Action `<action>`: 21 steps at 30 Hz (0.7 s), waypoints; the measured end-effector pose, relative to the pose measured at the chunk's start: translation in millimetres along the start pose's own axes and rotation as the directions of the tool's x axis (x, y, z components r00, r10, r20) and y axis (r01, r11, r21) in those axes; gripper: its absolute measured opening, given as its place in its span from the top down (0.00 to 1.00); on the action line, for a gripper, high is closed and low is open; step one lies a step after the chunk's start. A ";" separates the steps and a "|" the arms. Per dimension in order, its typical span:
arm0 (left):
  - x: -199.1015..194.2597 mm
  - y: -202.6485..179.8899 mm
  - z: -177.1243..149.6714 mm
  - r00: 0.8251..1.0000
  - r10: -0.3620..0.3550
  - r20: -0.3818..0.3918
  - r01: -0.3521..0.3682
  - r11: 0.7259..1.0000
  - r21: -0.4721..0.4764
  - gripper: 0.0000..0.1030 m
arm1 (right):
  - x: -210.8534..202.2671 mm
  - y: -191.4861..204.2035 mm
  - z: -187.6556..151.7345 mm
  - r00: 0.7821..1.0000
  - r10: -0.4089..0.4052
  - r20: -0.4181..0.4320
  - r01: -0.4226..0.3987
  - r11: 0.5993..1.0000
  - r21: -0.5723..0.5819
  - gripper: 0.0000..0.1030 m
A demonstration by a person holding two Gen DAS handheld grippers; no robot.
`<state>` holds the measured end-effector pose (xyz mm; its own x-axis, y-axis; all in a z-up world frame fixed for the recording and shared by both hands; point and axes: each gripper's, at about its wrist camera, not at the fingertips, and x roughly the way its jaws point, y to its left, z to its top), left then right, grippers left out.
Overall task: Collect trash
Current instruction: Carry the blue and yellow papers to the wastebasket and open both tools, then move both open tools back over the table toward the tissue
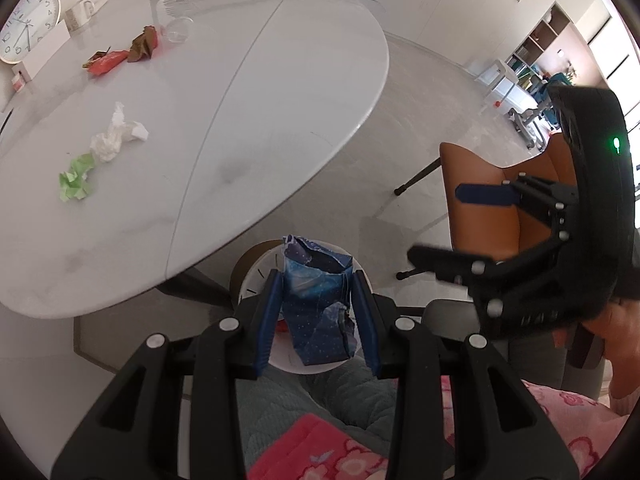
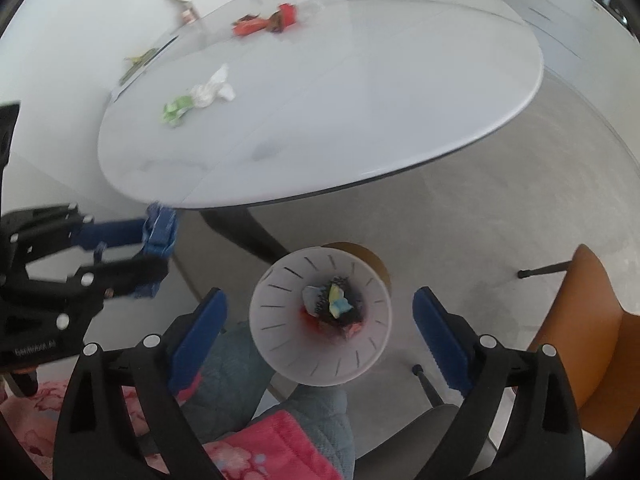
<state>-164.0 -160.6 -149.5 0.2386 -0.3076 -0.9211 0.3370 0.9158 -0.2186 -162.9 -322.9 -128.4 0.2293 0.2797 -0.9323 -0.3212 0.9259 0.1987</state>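
Trash first: crumpled dark-blue speckled paper wrapper (image 1: 318,304) is clamped between the blue pads of the left gripper (image 1: 318,316), hanging over the white slotted plastic bin (image 2: 320,316) on the floor just off the counter's near edge. Bin already holds scraps: yellow, pale blue, red, dark bits, hard to tell apart. Right gripper (image 2: 320,332) released, jaws spread wide with nothing between them, directly above the bin.

On the white oval counter (image 1: 248,120): crumpled green paper wad (image 1: 76,178) touching a crumpled white tissue (image 1: 116,136) toward the left edge; further back a red-orange wrapper (image 1: 106,62) next to a brown crumpled paper (image 1: 143,44). Clear plastic cup (image 1: 176,20) lying on its side just behind the brown one. Round white wall clock (image 1: 28,26) leaning at the far left edge, white mug (image 1: 80,14) beside it.

Orange chair (image 1: 496,208) stands on the floor to the right, well apart from the counter. Person's quilted grey-blue and pink floral clothing (image 2: 264,440) fills the bottom of both views.
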 end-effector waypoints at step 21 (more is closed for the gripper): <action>-8.4 -3.1 9.1 0.997 0.074 0.012 -0.074 0.997 0.008 0.12 | -10.2 -18.7 3.2 0.999 -0.034 0.042 0.032 0.999 0.039 0.03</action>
<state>-158.8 -163.2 -138.1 0.2735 -0.2418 -0.9310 0.3260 0.9339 -0.1468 -156.3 -342.3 -121.7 0.2786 0.2584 -0.9250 -0.2772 0.9438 0.1802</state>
